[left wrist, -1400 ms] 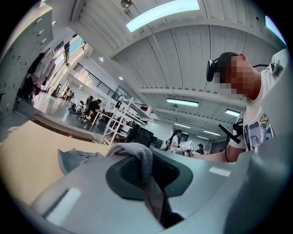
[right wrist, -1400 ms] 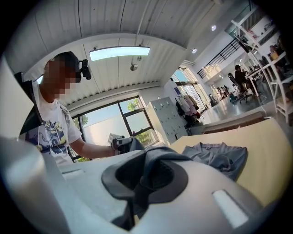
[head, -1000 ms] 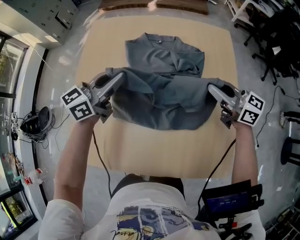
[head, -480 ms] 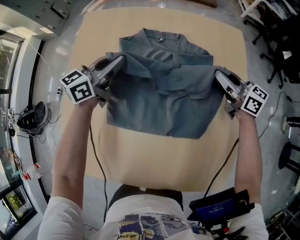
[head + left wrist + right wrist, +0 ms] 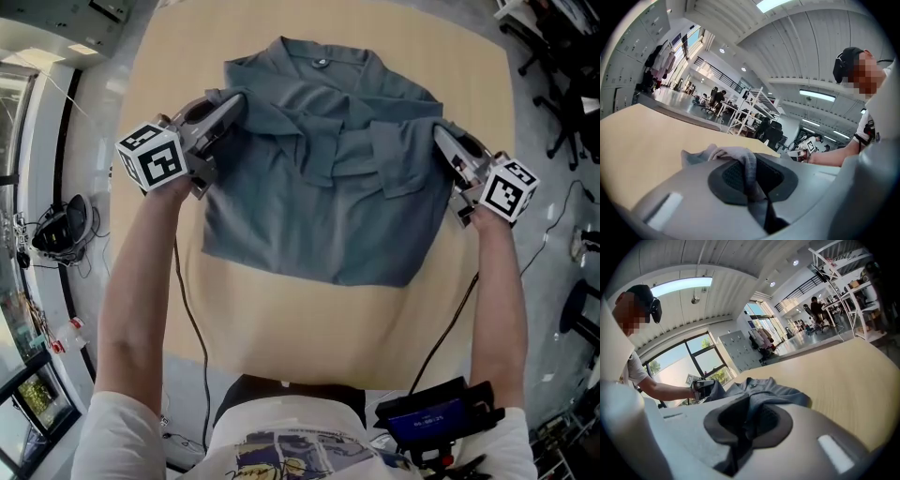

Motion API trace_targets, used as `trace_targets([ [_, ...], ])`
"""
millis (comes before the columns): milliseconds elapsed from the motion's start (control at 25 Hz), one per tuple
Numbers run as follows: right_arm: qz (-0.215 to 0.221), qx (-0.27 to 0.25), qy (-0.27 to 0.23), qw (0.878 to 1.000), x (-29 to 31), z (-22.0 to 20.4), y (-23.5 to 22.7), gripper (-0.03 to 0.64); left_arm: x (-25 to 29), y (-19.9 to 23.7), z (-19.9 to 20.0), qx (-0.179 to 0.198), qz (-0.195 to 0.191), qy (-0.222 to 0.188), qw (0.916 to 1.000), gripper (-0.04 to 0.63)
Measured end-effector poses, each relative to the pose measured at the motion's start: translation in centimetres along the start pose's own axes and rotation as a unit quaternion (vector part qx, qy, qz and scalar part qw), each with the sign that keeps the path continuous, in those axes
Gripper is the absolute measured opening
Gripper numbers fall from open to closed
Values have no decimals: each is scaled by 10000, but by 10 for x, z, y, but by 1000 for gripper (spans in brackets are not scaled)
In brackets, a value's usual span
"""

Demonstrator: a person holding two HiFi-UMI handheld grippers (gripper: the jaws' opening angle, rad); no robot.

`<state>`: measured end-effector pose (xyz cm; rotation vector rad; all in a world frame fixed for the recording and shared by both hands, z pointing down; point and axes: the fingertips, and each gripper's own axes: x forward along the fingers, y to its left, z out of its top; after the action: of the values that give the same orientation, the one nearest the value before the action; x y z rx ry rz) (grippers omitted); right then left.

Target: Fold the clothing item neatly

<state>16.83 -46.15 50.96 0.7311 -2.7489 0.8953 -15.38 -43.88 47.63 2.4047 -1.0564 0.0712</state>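
A grey-blue polo shirt (image 5: 319, 206) lies on the tan table (image 5: 281, 319), collar at the far side and a folded layer across its middle. My left gripper (image 5: 234, 101) is at the shirt's left side, shut on a bunch of its fabric. The left gripper view shows that cloth (image 5: 747, 164) pinched between the dark pads. My right gripper (image 5: 441, 139) is at the shirt's right side, shut on the fabric too. In the right gripper view the cloth (image 5: 752, 401) runs down between the pads, with the left gripper (image 5: 701, 386) across the shirt.
Bare table runs between the shirt's near edge and the person's body. Cables (image 5: 192, 309) hang from both grippers over the front edge. A dark screen device (image 5: 441, 412) sits at the person's waist. Office chairs (image 5: 562, 112) stand on the floor at the right.
Both grippers have moved away from the person and downward with the held fabric. The shirt, earlier lifted and hanging, now lies spread flatter on the table.
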Motion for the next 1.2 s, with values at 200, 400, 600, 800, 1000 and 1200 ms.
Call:
trace_targets([
  [200,-224,102,226,9994,6,-15,-18,39,9,18,-17,-5,170,220,9996,68],
  [400,-386,254,330,9984,6,-23,-27,80,16,28,-32,-43,180,443,9988,160],
  [600,-290,260,291,9988,7,-24,-26,88,19,33,-37,7,192,544,9983,160],
  [800,-266,312,334,9986,5,-26,-28,110,20,35,-41,-64,166,617,9979,164],
  [1000,-263,404,324,9983,-10,-30,-31,139,17,36,-44,-25,167,754,9970,169],
  [1200,-436,574,300,9969,-31,-37,-36,169,6,36,-49,53,182,922,9956,184],
])
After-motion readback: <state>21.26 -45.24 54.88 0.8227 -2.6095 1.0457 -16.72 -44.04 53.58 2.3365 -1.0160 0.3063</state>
